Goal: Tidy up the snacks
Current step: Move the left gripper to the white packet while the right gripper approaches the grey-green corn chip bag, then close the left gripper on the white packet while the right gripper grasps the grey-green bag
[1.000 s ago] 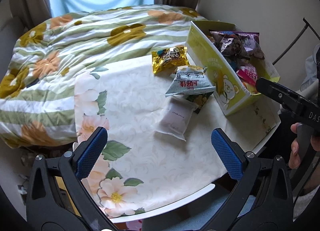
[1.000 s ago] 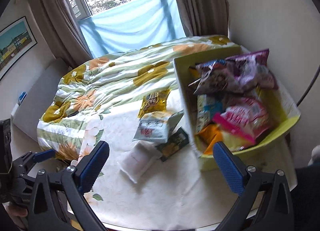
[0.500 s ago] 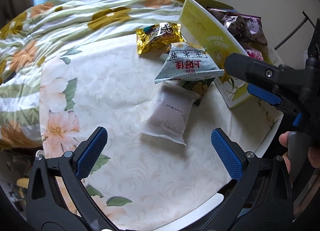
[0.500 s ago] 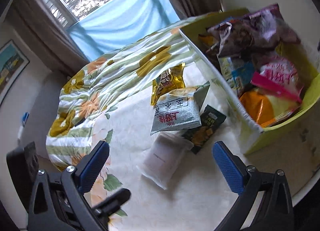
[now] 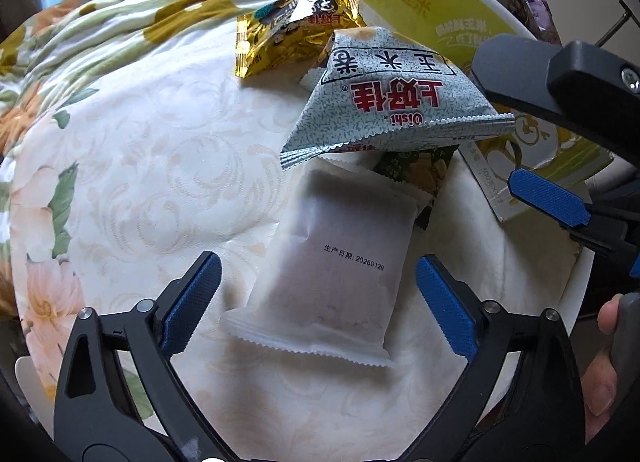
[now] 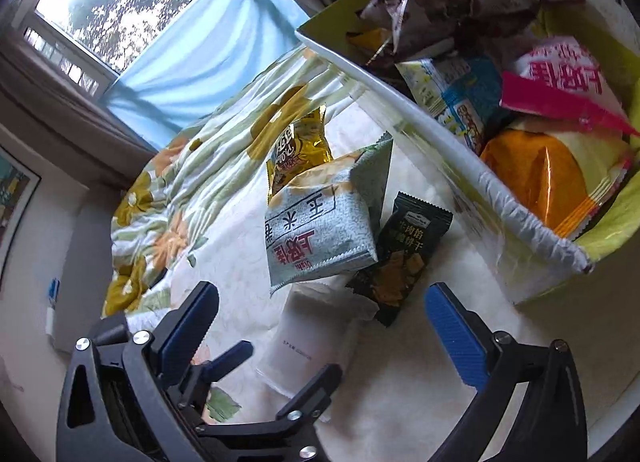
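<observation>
A white frosted snack packet (image 5: 336, 262) lies flat on the tablecloth. My left gripper (image 5: 318, 302) straddles its lower half, jaws closing, pads a little off its sides. A grey-green Oishi bag (image 5: 384, 102) rests on its far end, with a gold bag (image 5: 296, 34) behind and a dark packet (image 5: 416, 170) beside it. My right gripper (image 6: 324, 326) hangs open above the white packet (image 6: 316, 326) and the dark packet (image 6: 404, 254), holding nothing. In the right wrist view the left gripper (image 6: 276, 366) reaches in from below.
A yellow-green box (image 6: 440, 150) at the right holds several snack bags. The round table's rim (image 5: 576, 302) runs close on the right. A flowered quilt (image 5: 120, 22) covers the far side. A person's hand (image 5: 604, 382) grips the right tool's handle.
Both grippers have come down toward the snacks. The left one now has the white packet between its fingers, which stand narrower. The right gripper has rolled and its view tilts.
</observation>
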A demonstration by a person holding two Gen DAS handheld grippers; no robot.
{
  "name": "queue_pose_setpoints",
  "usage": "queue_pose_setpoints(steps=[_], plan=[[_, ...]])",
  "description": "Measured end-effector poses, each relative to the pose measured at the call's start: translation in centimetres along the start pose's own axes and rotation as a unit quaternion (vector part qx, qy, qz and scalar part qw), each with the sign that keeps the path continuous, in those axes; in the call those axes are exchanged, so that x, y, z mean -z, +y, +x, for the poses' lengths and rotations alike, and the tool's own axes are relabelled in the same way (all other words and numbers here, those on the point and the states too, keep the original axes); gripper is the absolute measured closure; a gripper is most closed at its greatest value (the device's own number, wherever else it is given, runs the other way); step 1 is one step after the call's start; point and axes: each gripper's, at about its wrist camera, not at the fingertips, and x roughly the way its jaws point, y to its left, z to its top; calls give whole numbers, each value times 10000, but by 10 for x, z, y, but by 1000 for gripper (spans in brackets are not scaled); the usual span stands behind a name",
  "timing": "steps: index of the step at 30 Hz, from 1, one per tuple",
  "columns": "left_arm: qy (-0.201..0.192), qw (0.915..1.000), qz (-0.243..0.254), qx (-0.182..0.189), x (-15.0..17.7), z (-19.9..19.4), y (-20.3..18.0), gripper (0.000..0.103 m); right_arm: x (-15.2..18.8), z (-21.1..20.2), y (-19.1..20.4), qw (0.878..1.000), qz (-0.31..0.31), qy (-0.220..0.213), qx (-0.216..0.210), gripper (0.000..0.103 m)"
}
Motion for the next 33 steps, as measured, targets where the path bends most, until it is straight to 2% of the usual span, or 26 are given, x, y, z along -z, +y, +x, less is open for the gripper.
queue_pose_setpoints(steps=[1,6,8,9,19,25,33], plan=[[40,10000,15,3,-1,3,-1,16,-1,1,-2,10000,73,-4,-36,0],[-5,9998,192,21,-2,9,-3,19,-7,3,-6,9997,223,-1,-101,0],[-24,9998,207,81,-4,6,-2,31,-7,5,-7,9996,253,-5,-130,0],[-20,9998,195,63,-4,5,0,31,-7,6,-7,9995,268,-1,-142,0],[9,9999,-5,-146,-8,-3,33,32,-8,19,2,9993,290,102,-232,0],[39,9988,-334,-342,-11,-11,58,32,-10,32,6,9992,292,198,-187,0],[188,9982,100,-552,-16,-5,49,32,-14,49,19,9996,125,245,-85,0]])
